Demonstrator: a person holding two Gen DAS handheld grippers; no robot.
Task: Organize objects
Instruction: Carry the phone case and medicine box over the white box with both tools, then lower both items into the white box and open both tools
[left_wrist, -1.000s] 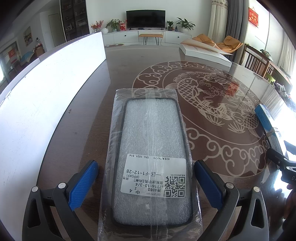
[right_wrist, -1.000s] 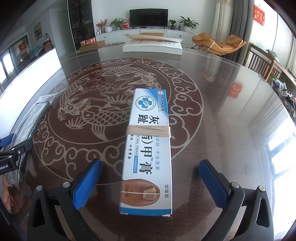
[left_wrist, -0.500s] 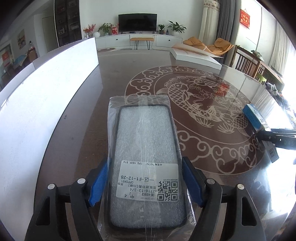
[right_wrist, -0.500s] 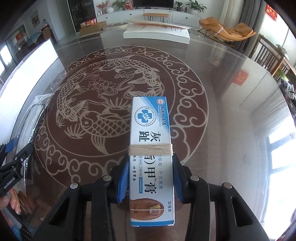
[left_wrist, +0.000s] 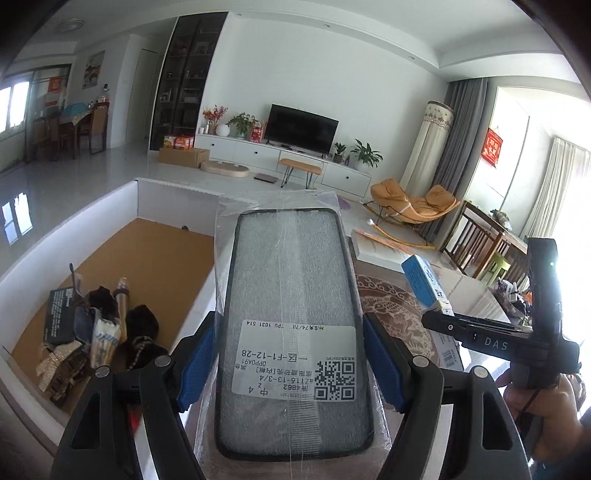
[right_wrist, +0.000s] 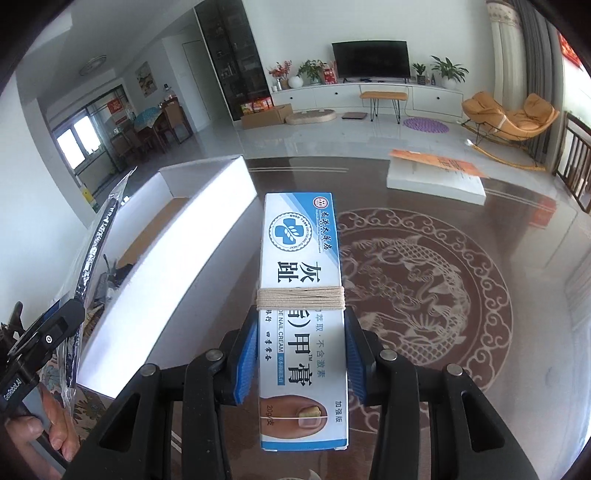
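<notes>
1. Blue pads of my left gripper are clamped on both long edges of the phone case, which is sealed in a clear plastic bag with a white QR label near the pads.
2. Phone case is held up off the table, pointing away from the camera, over the near wall of the white box.
3. White box sits to the left on the table; brown cardboard floor, with a pile of small items in its near corner: dark pouches, a black card, something sparkly. Can't make them out further.
4. My right gripper is closed on the nail cream box, pads pressing both long sides just below a band of beige string wound round it.
5. Nail cream box is white and blue with Chinese print and a toenail photo at the near end; it is lifted clear of the dark glossy table with the fish pattern.
6. In the right wrist view, the white box is to the left of the cream box, and the bagged case shows edge-on at far left.
7. In the left wrist view, the right gripper shows at right with the blue end of the cream box sticking up from it.
8. A flat white carton lies at the table's far side.
</notes>
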